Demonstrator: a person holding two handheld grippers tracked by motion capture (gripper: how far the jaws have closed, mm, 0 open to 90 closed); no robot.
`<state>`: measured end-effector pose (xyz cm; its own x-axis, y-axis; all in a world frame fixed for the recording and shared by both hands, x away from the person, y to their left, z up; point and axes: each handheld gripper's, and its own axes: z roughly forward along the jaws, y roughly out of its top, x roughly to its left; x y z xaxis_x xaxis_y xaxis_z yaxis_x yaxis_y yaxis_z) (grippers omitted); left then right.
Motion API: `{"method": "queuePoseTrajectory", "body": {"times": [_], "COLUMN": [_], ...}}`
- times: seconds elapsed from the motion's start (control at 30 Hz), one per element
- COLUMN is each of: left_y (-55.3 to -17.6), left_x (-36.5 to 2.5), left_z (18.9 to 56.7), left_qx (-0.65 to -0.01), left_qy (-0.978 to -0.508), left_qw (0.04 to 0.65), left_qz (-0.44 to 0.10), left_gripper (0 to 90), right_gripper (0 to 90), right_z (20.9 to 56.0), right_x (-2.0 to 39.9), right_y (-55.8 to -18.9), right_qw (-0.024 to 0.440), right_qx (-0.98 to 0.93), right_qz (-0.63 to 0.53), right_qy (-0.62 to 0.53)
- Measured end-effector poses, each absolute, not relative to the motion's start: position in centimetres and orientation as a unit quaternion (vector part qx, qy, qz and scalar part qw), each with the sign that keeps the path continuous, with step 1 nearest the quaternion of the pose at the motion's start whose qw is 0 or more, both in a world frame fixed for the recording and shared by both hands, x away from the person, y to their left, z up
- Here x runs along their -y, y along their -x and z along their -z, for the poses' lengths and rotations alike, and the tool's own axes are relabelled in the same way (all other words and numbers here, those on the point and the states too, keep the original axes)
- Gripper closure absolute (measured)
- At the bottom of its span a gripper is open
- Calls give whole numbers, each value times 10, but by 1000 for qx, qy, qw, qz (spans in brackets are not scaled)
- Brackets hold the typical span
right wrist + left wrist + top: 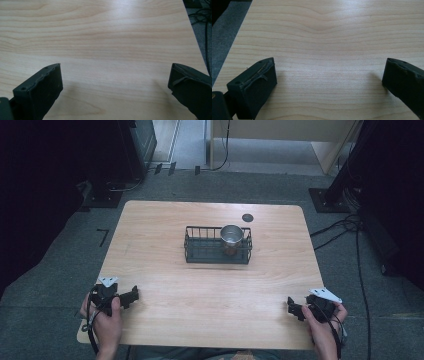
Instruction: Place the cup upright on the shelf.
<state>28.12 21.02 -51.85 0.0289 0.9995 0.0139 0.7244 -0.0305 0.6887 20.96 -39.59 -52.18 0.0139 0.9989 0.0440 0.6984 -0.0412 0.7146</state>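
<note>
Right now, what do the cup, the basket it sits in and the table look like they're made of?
Cup: likely bare metal, maybe steel, from its silvery, shiny rim. Basket: dark wire, probably coated metal, thin open bars with a matte look. Table: pale wood or wood-look laminate, smooth with a flowing grain; which one is unclear.

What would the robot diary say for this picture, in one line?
left gripper: open, near table corner | right gripper: open, other near corner | metal cup: upright in right end of wire basket | basket: mid-table
</note>
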Motion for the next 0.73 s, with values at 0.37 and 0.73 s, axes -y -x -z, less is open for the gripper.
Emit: {"method": "queuePoseTrajectory", "body": {"times": [0.37,0.73], "left_y": [-281,-281], "left_x": [-210,-210], "left_z": [519,519], "left_qx": [-645,-645], "left_qy": [-668,-668], "left_qw": [262,262], "left_qz": [-263,-263], "left_gripper": [0,0], "right_gripper": [0,0], "right_z": [529,529], "right_x": [401,402], "right_y": [-202,-202], "right_qw": [267,268], "right_qx": [-641,-639], "right_qz": [-281,-279], "right_qy": [-662,-665]}}
